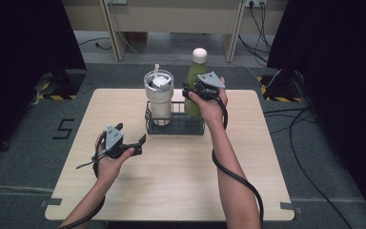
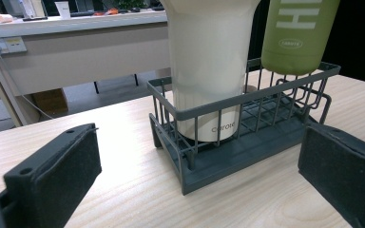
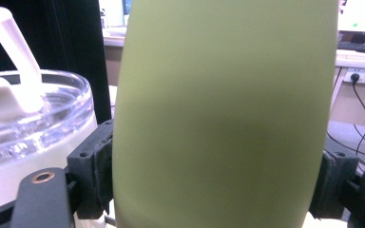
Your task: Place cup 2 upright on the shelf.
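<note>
The right hand [image 1: 208, 106] reaches forward over the far half of the counter [image 1: 171, 191], forearm stretched out and its cable looping back along it, and the right tongs [image 1: 190, 91] pinch the green bottle [image 3: 223, 114] around its body, one black pad pressed to each side of its smooth, matte, rounded wall. The bottle's base hangs inside the right end of the wire basket [image 2: 247, 137], lifted a little off the basket floor, and a pale rounded cap tops its narrow neck. Just to the left of these tongs, in the same basket, stands a cream tumbler [image 2: 209, 71] with a clear ridged lid and a white straw [image 3: 12, 47]. The basket is dark grey, oblong, made of thin upright wires on a solid base. The left hand [image 1: 109, 160] is held low over the near left of the counter, well short of the basket, and the left tongs [image 1: 140, 142] point toward it with their foam-faced jaws spread wide and empty. The counter is pale wood grain.
</note>
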The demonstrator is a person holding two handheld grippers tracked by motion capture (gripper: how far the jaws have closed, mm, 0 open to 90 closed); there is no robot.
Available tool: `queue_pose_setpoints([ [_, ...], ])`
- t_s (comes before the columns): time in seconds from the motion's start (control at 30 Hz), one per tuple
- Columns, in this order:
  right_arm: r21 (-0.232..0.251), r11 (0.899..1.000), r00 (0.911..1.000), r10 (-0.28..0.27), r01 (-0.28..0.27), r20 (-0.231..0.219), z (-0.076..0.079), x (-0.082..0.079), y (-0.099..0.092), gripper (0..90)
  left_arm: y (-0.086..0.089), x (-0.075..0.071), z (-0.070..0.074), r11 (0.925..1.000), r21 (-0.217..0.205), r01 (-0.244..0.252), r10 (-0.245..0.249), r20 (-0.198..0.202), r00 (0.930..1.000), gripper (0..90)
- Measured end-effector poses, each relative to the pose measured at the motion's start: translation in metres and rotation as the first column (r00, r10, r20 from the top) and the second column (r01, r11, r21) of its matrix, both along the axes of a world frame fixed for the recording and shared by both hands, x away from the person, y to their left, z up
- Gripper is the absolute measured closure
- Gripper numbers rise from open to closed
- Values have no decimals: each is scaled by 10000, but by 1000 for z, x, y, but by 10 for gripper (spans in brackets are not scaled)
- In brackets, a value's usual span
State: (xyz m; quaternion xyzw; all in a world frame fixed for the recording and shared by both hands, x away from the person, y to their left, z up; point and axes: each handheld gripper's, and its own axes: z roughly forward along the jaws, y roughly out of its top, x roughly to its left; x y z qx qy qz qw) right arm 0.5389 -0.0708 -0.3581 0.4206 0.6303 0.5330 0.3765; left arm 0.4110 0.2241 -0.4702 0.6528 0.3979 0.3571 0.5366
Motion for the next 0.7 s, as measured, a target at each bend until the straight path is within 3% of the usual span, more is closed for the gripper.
queue_pose_setpoints([
  [0.7, -337, 9993, 9973, -173, 150, -713, -29, 13, 5, 216, 1, 0, 0, 10000, -20, -25, 25, -5, 10000, 0],
])
